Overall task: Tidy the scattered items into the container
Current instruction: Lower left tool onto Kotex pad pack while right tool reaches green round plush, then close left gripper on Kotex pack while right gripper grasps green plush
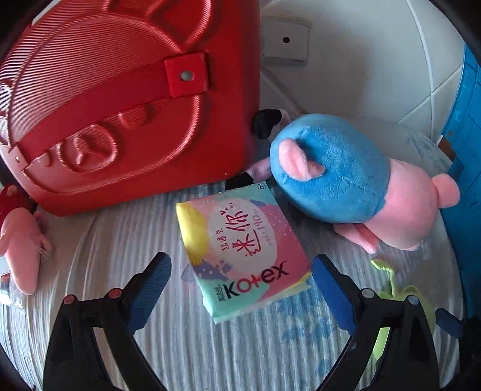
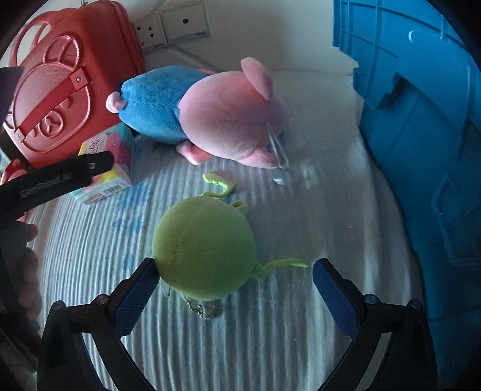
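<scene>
My left gripper (image 1: pixel 240 270) is open around a colourful Kotex pack (image 1: pixel 240 249) that lies flat on the striped bedding; the pack also shows in the right wrist view (image 2: pixel 105 168). My right gripper (image 2: pixel 236 270) is open around a round green plush toy (image 2: pixel 204 249) with thin arms and a bead chain; its left pad touches the toy's side. A pink and blue pig plush (image 1: pixel 345 180) lies on its side behind both; it also shows in the right wrist view (image 2: pixel 210 117). The blue plastic container (image 2: pixel 421 120) stands at the right.
A red ribbed case (image 1: pixel 120 99) with a strap stands at the back left (image 2: pixel 60 90). A pink plush (image 1: pixel 21 240) lies at the far left. Wall sockets (image 2: pixel 168 27) are behind. The left gripper's finger (image 2: pixel 60 177) crosses the right view's left side.
</scene>
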`<control>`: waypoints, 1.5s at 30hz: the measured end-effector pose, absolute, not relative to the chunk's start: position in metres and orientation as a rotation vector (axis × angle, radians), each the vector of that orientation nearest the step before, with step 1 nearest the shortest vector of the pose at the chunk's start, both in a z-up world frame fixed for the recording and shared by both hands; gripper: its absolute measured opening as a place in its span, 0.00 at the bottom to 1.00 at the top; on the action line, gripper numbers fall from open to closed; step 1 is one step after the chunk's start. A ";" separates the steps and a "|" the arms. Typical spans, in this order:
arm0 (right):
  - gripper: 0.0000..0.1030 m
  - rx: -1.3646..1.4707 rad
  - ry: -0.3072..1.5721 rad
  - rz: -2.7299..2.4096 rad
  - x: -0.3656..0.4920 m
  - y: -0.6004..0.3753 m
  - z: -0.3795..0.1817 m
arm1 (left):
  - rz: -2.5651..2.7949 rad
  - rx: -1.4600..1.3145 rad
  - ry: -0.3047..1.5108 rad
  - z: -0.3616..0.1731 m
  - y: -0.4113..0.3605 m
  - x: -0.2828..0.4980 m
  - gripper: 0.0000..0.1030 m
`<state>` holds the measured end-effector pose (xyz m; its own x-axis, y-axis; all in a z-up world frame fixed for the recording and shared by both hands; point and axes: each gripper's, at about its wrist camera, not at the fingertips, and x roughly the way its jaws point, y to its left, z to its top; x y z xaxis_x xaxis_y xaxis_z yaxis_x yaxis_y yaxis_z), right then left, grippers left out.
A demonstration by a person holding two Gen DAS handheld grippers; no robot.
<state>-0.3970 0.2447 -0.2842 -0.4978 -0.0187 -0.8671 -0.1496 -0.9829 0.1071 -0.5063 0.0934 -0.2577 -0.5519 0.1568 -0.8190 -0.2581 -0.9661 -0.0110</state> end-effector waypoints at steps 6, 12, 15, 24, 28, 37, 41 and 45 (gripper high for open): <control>1.00 -1.521 0.111 2.640 -0.405 0.232 -0.297 | 2.510 -1.375 0.140 -0.283 0.104 -0.517 0.93; 1.00 -1.426 0.090 2.664 -0.399 0.234 -0.299 | 2.552 -1.327 0.147 -0.285 0.105 -0.514 0.99; 1.00 -1.412 0.096 2.668 -0.396 0.236 -0.299 | 2.540 -1.337 0.168 -0.284 0.106 -0.513 1.00; 1.00 -1.450 0.202 2.682 -0.383 0.244 -0.286 | 2.547 -1.296 0.102 -0.255 0.093 -0.488 0.91; 0.95 -1.373 0.216 2.729 -0.377 0.243 -0.272 | 2.548 -1.352 0.144 -0.264 0.094 -0.486 0.81; 0.62 -1.440 0.181 2.718 -0.375 0.238 -0.265 | 2.579 -1.309 0.153 -0.244 0.079 -0.433 0.71; 0.62 -1.411 0.145 2.748 -0.365 0.232 -0.243 | 2.632 -1.283 0.139 -0.216 0.064 -0.396 0.71; 0.62 -1.344 0.123 2.799 -0.338 0.219 -0.208 | 2.679 -1.259 0.122 -0.183 0.030 -0.372 0.71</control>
<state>-0.3383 0.2187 -0.2083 -0.6255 -0.0031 -0.7802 -0.0655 -0.9963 0.0565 -0.3720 0.0302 -0.1825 -0.6259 0.1263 -0.7696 -0.1957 -0.9807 -0.0017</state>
